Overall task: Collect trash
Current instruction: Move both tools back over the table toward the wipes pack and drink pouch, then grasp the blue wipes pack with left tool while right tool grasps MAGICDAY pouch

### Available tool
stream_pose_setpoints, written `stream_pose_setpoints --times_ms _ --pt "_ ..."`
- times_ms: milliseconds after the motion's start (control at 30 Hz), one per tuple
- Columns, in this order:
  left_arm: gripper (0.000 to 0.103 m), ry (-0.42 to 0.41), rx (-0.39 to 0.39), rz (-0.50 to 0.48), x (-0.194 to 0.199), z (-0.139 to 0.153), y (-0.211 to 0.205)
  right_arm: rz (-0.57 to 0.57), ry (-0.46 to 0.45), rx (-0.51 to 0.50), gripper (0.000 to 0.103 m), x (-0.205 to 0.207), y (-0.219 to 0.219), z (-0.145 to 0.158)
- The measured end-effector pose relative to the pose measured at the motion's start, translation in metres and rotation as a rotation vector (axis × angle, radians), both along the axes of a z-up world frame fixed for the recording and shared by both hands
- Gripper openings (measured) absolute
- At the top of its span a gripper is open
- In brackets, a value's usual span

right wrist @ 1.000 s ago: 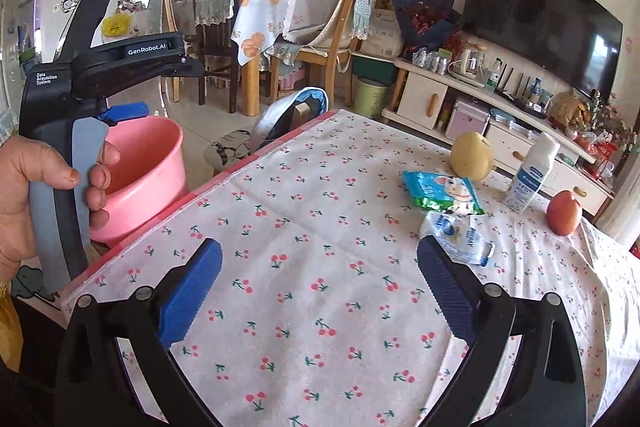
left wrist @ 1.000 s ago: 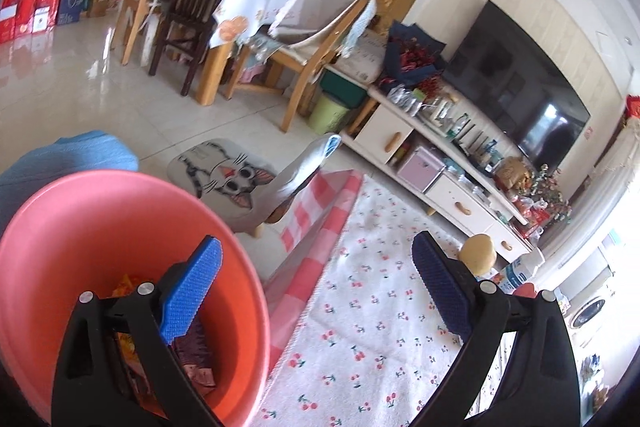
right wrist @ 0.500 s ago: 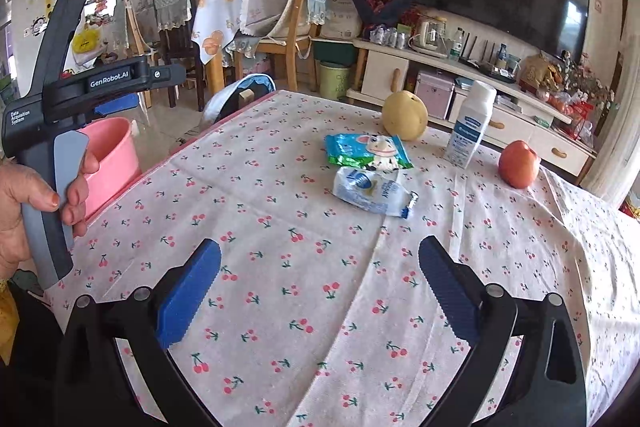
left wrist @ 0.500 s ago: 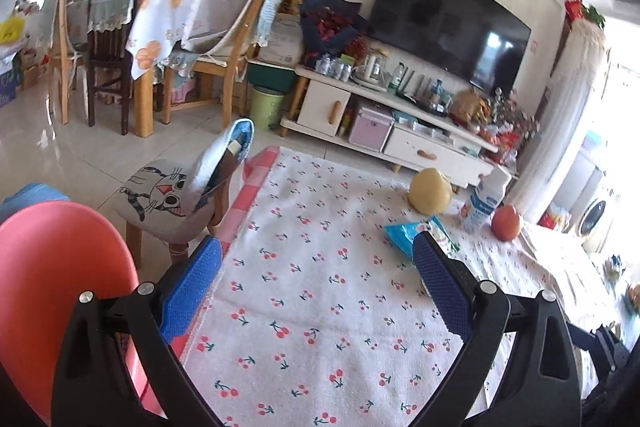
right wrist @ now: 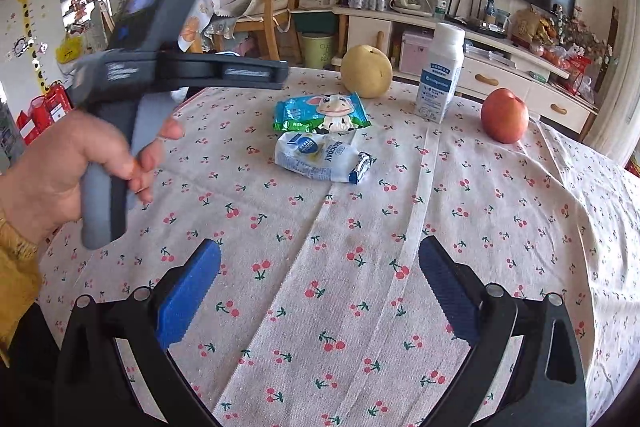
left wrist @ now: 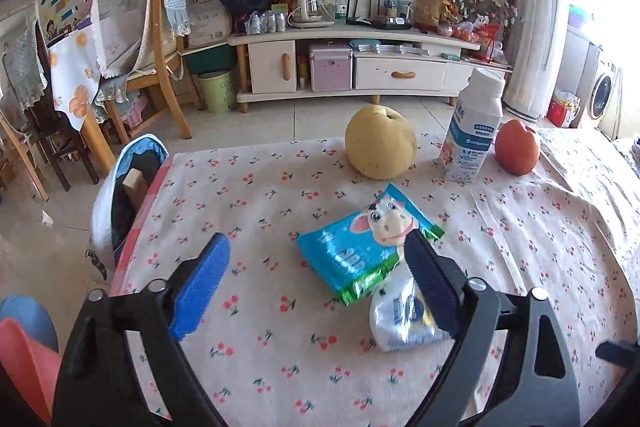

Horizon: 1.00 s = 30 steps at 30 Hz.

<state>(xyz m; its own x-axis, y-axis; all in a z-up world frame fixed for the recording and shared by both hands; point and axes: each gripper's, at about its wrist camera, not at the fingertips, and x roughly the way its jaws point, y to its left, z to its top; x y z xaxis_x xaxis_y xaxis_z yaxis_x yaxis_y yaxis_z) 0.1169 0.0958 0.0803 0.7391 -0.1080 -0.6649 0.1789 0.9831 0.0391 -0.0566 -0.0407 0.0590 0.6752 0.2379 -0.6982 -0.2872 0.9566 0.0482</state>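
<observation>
Left gripper (left wrist: pixel 316 259), seen through the left wrist camera, is hanging released above the cherry-print surface (left wrist: pixel 248 195), its 2 blue pads (left wrist: pixel 200 287) spread wide with nothing between them. Its right pad is overlapping the view of a blue cow-print wrapper (left wrist: pixel 360 243) and a white crumpled packet (left wrist: pixel 400 323), which are lying touching each other near the middle of the cloth. Behind them a yellow pear (left wrist: pixel 380 143), a white bottle (left wrist: pixel 474 131) and a red apple (left wrist: pixel 516 147) are standing in a row. A pink bucket (left wrist: pixel 24 355) is showing at the lower left edge.

Right gripper (right wrist: pixel 320 275), in the right wrist view, is also hanging released over bare cloth, well short of the trash. A hand (right wrist: pixel 68 167) is gripping the handle of the other tool at the left, blurred. The cow-print wrapper (right wrist: pixel 320 111) is lying just behind the white packet (right wrist: pixel 320 157), with the pear (right wrist: pixel 366 71), bottle (right wrist: pixel 440 75) and apple (right wrist: pixel 505 115) farther back.
</observation>
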Motion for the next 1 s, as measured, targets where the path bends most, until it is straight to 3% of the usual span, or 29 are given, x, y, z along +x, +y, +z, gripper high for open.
stream_pose_setpoints --times_ms 200,300,433,533,700,833,1000 --pt "0.060 0.074 0.004 0.091 0.064 -0.019 -0.024 -0.014 0.022 0.033 0.098 0.009 -0.016 0.002" --pt "0.052 0.133 0.063 0.117 0.088 -0.030 -0.031 -0.032 0.049 0.083 0.098 0.014 -0.030 0.002" --pt "0.050 0.230 0.101 0.104 0.098 -0.050 -0.036 -0.069 0.092 0.134 0.098 0.020 -0.046 0.000" --pt "0.049 0.238 0.129 0.072 0.086 -0.055 -0.039 -0.093 0.103 0.138 0.098 0.020 -0.055 0.000" --pt "0.049 0.267 0.093 0.012 0.048 -0.055 -0.045 -0.143 0.111 0.137 0.098 0.018 -0.069 0.001" --pt "0.049 0.275 0.083 -0.039 0.001 -0.055 -0.054 -0.181 0.126 0.146 0.098 0.016 -0.083 0.000" --pt "0.049 0.292 0.016 -0.036 -0.069 -0.057 -0.051 -0.208 0.138 0.162 0.098 0.012 -0.095 0.000"
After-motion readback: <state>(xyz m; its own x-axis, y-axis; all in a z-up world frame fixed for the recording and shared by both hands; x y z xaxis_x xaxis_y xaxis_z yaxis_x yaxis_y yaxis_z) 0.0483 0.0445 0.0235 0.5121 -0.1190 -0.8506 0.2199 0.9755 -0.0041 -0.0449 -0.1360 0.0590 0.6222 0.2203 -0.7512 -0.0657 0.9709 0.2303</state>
